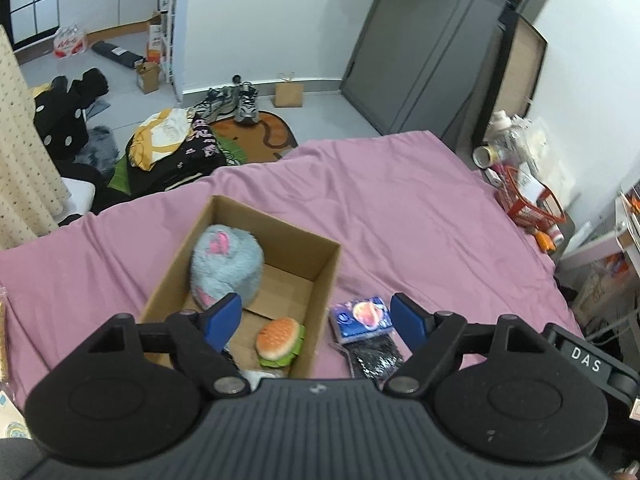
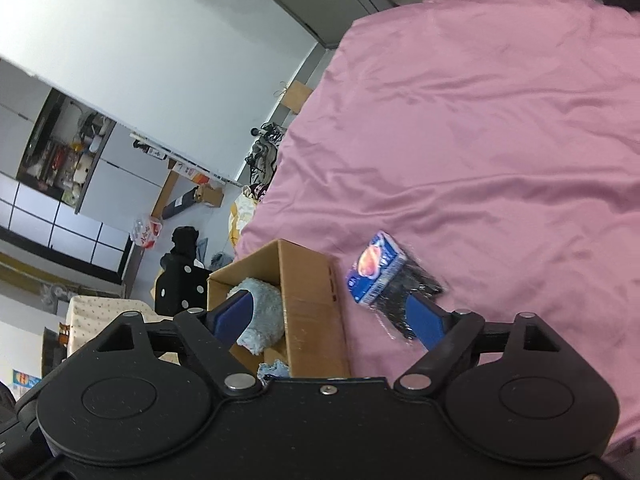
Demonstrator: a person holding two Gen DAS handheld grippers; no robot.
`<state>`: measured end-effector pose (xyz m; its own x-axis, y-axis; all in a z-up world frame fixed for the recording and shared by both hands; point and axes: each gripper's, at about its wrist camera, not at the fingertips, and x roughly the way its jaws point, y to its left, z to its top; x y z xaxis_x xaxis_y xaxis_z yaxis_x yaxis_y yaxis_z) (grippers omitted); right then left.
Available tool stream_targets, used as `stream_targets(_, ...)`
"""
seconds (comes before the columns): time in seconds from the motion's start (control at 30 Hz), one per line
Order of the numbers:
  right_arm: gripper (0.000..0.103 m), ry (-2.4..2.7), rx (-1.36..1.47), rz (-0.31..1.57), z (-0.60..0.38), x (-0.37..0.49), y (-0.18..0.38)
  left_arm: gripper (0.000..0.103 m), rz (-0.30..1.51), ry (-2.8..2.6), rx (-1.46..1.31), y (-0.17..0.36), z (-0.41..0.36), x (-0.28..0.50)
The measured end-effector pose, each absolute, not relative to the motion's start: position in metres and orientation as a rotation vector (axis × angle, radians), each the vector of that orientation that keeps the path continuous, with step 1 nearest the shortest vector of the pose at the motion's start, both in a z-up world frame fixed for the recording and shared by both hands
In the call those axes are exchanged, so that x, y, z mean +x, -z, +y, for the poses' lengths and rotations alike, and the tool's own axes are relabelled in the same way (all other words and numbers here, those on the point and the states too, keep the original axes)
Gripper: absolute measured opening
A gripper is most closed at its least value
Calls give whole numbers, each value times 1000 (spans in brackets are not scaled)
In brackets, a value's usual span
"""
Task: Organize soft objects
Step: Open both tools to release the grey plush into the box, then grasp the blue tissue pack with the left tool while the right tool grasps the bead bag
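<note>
An open cardboard box (image 1: 320,276) (image 2: 316,304) rests on the pink bedsheet (image 1: 420,208) (image 2: 500,140). Inside it lie a fluffy blue plush with pink hearts (image 1: 226,268) (image 2: 262,316) and a squishy burger toy (image 1: 280,342). Just right of the box lies a blue packet with a black sponge pad (image 1: 366,330) (image 2: 386,280) in clear wrap. My left gripper (image 1: 316,320) hovers open over the box's near right corner, holding nothing. My right gripper (image 2: 332,316) is open too, above the box wall, its right finger over the black pad.
Off the bed's far edge the floor holds clothes (image 1: 176,148), shoes (image 1: 236,102) and small boxes (image 1: 146,76). A red basket (image 1: 528,204) with clutter stands at the bed's right corner. A grey door (image 1: 432,40) stands beyond. The far bedsheet is bare.
</note>
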<state>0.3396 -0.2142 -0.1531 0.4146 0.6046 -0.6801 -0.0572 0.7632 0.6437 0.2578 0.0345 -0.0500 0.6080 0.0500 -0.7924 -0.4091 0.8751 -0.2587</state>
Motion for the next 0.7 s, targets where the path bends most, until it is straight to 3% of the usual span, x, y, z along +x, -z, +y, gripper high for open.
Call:
stream_targets(0.2, 83, -453, 645, 1082, -234, 338, 169, 81, 898, -259, -409, 53, 13, 261)
stream_targets(0.33, 83, -463, 700, 1090, -248, 339, 185, 95, 925, -249, -384, 56, 1, 266)
stream_targets(0.47, 103, -451, 751, 1094, -259, 340, 201, 100, 942, -254, -361, 59, -8, 271)
stream_targets(0.7, 100, -449, 790, 1139, -266, 346, 234, 100, 958, -267, -330, 63, -17, 285)
